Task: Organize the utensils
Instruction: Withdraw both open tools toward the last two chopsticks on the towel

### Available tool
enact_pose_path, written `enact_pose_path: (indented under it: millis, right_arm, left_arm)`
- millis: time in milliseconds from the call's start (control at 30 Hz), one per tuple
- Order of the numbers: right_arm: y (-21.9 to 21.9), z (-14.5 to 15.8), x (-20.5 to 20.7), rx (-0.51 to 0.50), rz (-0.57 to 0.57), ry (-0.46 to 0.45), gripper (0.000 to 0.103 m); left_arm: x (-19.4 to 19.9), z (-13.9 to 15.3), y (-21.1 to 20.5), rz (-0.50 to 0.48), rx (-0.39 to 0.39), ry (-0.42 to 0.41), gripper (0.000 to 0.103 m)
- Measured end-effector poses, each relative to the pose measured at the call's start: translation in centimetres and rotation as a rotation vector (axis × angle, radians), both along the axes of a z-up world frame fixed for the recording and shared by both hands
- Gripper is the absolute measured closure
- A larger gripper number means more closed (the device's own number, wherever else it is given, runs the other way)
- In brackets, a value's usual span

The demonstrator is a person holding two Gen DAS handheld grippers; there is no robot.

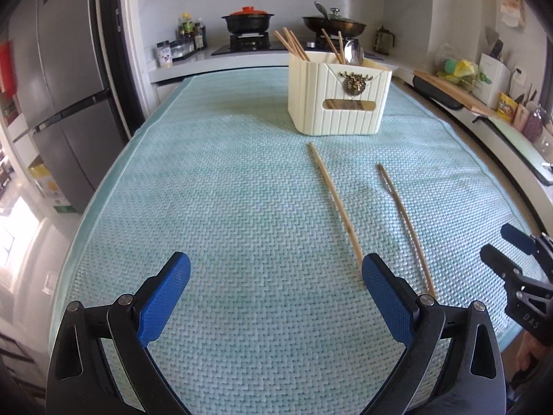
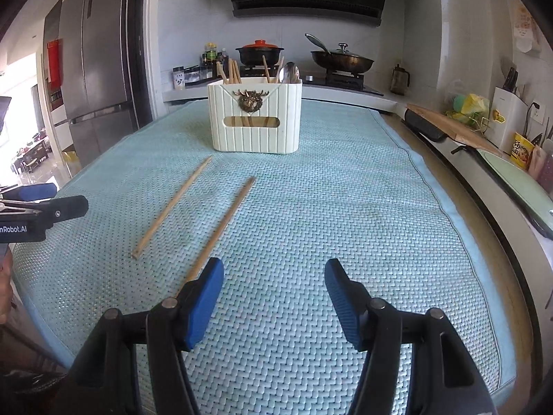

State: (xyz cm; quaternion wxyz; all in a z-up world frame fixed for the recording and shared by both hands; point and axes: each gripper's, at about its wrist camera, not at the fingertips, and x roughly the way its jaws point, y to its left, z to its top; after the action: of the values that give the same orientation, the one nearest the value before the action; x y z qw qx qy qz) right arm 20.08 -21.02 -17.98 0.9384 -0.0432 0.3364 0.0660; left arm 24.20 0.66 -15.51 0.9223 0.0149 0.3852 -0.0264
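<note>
Two wooden chopsticks lie loose on the pale blue woven mat that covers the table (image 2: 397,180), and neither is held. The lighter chopstick (image 1: 335,200) lies on the left, its near end just beside the right finger of the left gripper (image 1: 276,273). The darker chopstick (image 1: 404,221) lies to its right, roughly parallel and clearly apart from it. From the right wrist the same pair show as the lighter chopstick (image 2: 171,207) and the darker chopstick (image 2: 224,224), the near end of the latter hidden behind the left finger of the right gripper (image 2: 273,273).

Both grippers hover low over the near part of the mat with their blue-padded fingers spread wide and nothing between them. The right gripper also shows at the right edge of the left wrist view (image 1: 501,249).

Farther back on the mat stands a cream ribbed utensil holder (image 2: 255,128) with a brass ornament on its front. More chopsticks (image 2: 233,71) and a metal spoon (image 2: 289,71) stand upright in it. Behind the table, a stove carries a black pot with an orange lid (image 2: 259,52) and a lidded wok (image 2: 342,58).
</note>
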Motion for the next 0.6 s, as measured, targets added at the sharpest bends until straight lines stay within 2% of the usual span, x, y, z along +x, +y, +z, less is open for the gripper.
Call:
enact_pose_path:
  millis: [200, 333, 467, 600]
  right_arm:
    - [0.7, -0.7, 1.0, 0.018, 0.016, 0.044, 0.041]
    - [0.9, -0.9, 3.1, 0.078, 0.033, 0.088, 0.042]
    - [2.0, -1.1, 6.5, 0.099, 0.068, 0.122, 0.061]
    - [3.5, -1.6, 10.3, 0.085, 0.09, 0.15, 0.065]
  left_arm:
    - [-0.1, -1.1, 1.6, 0.042, -0.062, 0.022, 0.003]
    - [0.1, -1.5, 2.2, 0.058, -0.106, 0.04, 0.003]
    - [0.3, -1.3, 2.0, 0.06, -0.115, 0.031, 0.003]
    - [0.5, -1.4, 1.8, 0.058, -0.113, 0.037, 0.003]
